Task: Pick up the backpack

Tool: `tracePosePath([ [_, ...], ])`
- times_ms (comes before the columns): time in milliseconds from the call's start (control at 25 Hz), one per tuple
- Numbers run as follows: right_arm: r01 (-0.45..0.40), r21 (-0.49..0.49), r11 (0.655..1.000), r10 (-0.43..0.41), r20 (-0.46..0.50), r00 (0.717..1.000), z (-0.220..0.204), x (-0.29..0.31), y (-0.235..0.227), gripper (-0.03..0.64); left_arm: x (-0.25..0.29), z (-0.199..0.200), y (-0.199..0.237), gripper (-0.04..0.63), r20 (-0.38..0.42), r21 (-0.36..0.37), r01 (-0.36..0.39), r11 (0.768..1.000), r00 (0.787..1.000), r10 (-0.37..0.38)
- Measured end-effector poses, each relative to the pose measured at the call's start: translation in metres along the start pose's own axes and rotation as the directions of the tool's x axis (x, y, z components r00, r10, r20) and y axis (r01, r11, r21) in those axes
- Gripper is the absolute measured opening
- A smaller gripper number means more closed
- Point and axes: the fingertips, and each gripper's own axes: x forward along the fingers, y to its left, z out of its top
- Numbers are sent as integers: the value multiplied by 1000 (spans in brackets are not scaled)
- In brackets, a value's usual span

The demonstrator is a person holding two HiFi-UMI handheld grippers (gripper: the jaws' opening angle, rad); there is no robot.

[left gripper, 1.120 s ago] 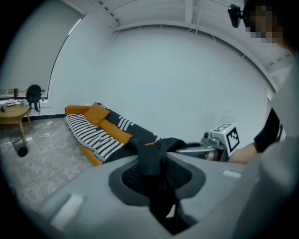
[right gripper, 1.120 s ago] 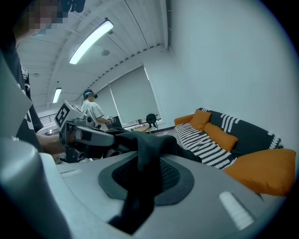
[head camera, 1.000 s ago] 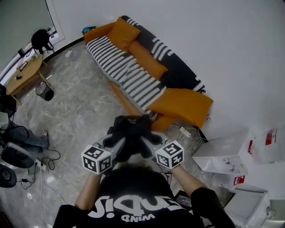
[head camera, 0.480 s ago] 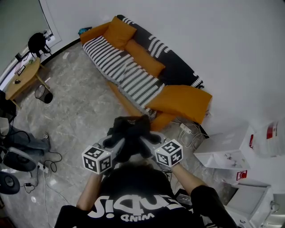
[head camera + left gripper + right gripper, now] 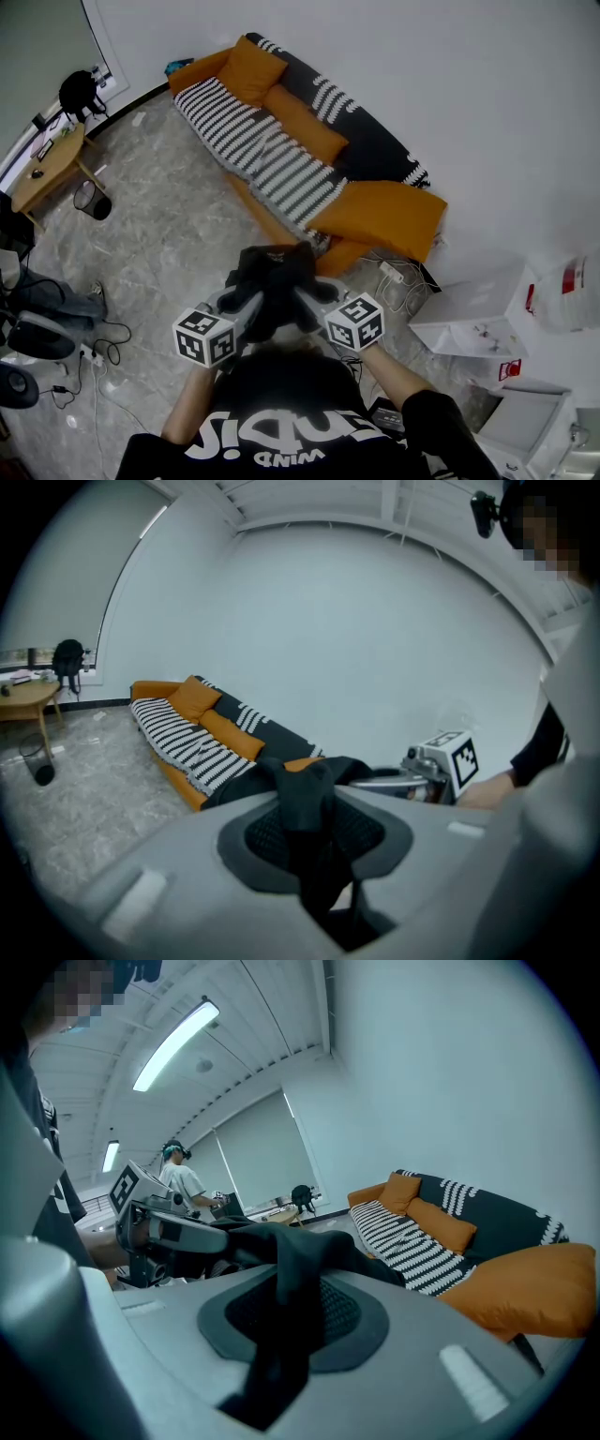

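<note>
The left gripper (image 5: 246, 305) and the right gripper (image 5: 305, 302) each pinch a black strap (image 5: 314, 827) of the backpack (image 5: 274, 277), which hangs between them (dark, bunched, its shape hard to read) in front of the person (image 5: 281, 412), above the grey floor (image 5: 169, 234) near the orange sofa (image 5: 375, 211).

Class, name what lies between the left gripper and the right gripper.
The black backpack, seen in the head view; the left gripper and right gripper are each shut on its fabric.
</note>
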Motion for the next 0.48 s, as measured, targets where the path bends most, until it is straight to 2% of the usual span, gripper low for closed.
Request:
tracePosePath([
  [480, -10, -4, 1000, 10, -17, 1000, 5, 6, -2, 69, 1, 5, 6, 92, 5, -7, -6, 1000, 1000, 6],
])
